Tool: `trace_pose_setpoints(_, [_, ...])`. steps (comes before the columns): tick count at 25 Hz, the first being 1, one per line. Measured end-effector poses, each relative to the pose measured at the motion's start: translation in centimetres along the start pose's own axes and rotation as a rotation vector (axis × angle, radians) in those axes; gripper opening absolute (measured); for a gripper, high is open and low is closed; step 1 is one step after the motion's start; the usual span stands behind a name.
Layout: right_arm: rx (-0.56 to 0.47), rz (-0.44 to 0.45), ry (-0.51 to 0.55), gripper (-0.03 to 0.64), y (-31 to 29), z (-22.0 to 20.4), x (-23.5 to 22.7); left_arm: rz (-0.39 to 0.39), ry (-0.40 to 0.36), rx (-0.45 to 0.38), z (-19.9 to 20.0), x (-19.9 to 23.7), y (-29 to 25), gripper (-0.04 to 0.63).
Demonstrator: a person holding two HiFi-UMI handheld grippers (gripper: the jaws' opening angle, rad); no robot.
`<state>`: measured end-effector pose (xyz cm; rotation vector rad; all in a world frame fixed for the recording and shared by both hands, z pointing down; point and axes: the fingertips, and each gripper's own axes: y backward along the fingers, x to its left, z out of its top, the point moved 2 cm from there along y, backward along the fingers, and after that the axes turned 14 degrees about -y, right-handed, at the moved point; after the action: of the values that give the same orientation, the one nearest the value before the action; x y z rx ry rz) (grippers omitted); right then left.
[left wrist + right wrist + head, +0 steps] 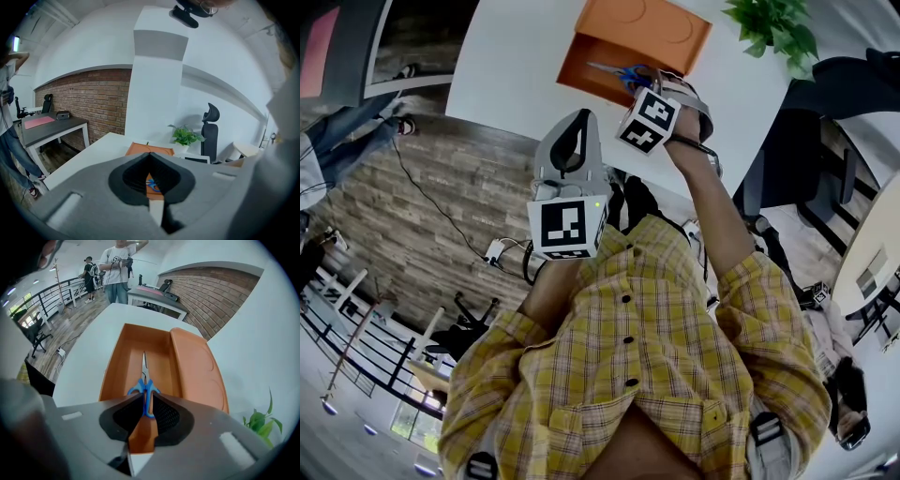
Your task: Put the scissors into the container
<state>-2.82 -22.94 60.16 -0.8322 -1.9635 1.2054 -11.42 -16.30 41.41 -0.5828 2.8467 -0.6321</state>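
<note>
Right gripper view: I've got the right gripper (146, 398) clamped on the blue plastic handle of the scissors (145, 385). The steel blades are shut and point straight up the frame, along the open orange container (110, 371) in the middle of the picture. Its lid (197, 362) lies alongside, to the right. I can't tell whether the blade tips touch the container floor or hang just above it. I reckon the scissors are light and rigid, but the smooth handle loops could slip or swivel in the pads. Holding across both loops near the pivot, as now, looks like the safest grip. In the head view, the right gripper (647, 86) and the scissors (628, 75) sit at the top centre over the container (592, 77), which stands on the white table (511, 56). The left gripper (577, 127) hangs lower in the frame, well short of it. In its own view, the left gripper (150, 155) has its jaws together on nothing.
</note>
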Motion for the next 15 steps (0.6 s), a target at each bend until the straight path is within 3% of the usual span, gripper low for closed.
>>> trace_pose_setpoints(10, [-0.078, -0.054, -0.056, 0.006, 3.4, -0.3, -0.5, 0.003, -0.019, -0.027, 0.7, -0.9, 1.3, 0.0])
trace_pose_setpoints(15, [-0.13, -0.072, -0.102, 0.006, 5.4, -0.4, -0.5, 0.006, -0.032, -0.049, 1.4, -1.5, 2.3, 0.0])
